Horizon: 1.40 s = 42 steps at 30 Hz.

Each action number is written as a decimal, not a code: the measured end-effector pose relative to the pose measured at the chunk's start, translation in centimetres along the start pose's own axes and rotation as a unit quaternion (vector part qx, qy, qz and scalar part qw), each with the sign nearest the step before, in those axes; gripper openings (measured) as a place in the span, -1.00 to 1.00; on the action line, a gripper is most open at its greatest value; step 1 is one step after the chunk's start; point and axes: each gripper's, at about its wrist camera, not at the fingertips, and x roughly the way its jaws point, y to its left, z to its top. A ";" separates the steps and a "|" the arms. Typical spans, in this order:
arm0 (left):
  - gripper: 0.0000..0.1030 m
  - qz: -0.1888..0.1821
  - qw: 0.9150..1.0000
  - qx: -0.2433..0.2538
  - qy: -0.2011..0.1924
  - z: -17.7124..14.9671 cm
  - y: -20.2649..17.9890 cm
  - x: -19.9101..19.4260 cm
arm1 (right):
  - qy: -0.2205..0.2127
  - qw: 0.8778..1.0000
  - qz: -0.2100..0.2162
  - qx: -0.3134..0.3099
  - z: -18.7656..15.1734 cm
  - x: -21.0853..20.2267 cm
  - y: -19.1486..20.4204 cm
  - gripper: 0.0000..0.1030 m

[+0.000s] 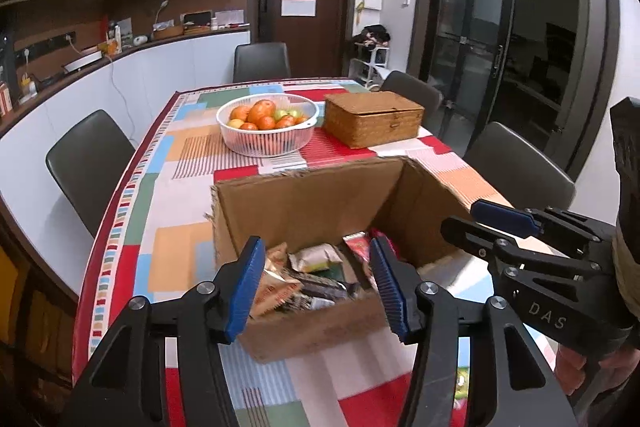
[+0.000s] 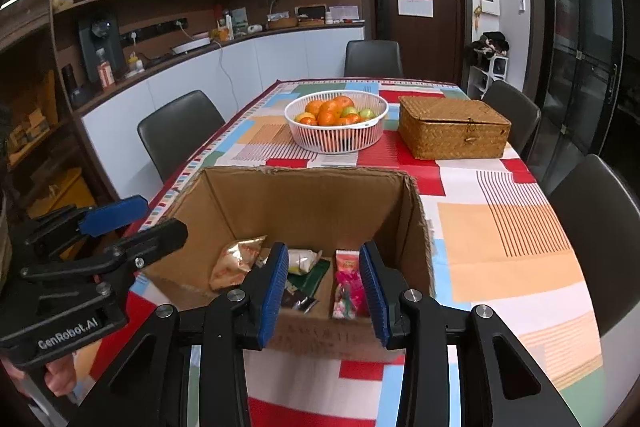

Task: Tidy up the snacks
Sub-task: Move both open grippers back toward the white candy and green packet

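Both grippers (image 1: 318,287) (image 2: 324,293) parted over cardboard box (image 1: 304,203)

One open cardboard box (image 2: 304,203) of several snack packets (image 2: 236,261), one white fruit basket (image 2: 336,137), one lidded wicker box (image 2: 454,131), four dark chairs (image 2: 178,131) and two hand-held grippers (image 2: 324,291) share one worktop (image 2: 500,235).

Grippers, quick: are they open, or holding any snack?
Left gripper: open, holding nothing, above the cardboard box.
Right gripper: open, holding nothing.
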 end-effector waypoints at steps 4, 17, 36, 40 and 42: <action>0.04 -0.013 1.000 0.014 -0.001 -1.1 -1.6 -1.3 | -0.007 1.000 -0.002 0.001 -1.3 -2.0 -0.2 -0.25; 0.04 -0.053 0.996 0.065 0.015 -5.3 -7.1 -2.9 | 0.018 1.000 -0.023 0.008 -7.0 -6.2 -2.8 -0.19; 0.03 -0.120 0.978 0.130 0.112 -13.8 -11.3 0.9 | 0.114 0.992 -0.033 0.037 -15.2 -5.4 -5.2 -0.19; 0.03 -0.136 0.972 0.139 0.133 -15.0 -11.8 2.2 | 0.134 0.990 -0.030 0.046 -16.3 -4.9 -5.4 -0.19; 0.03 -0.141 0.969 0.140 0.148 -15.5 -11.9 3.0 | 0.142 0.988 -0.031 0.049 -16.7 -4.6 -5.4 -0.19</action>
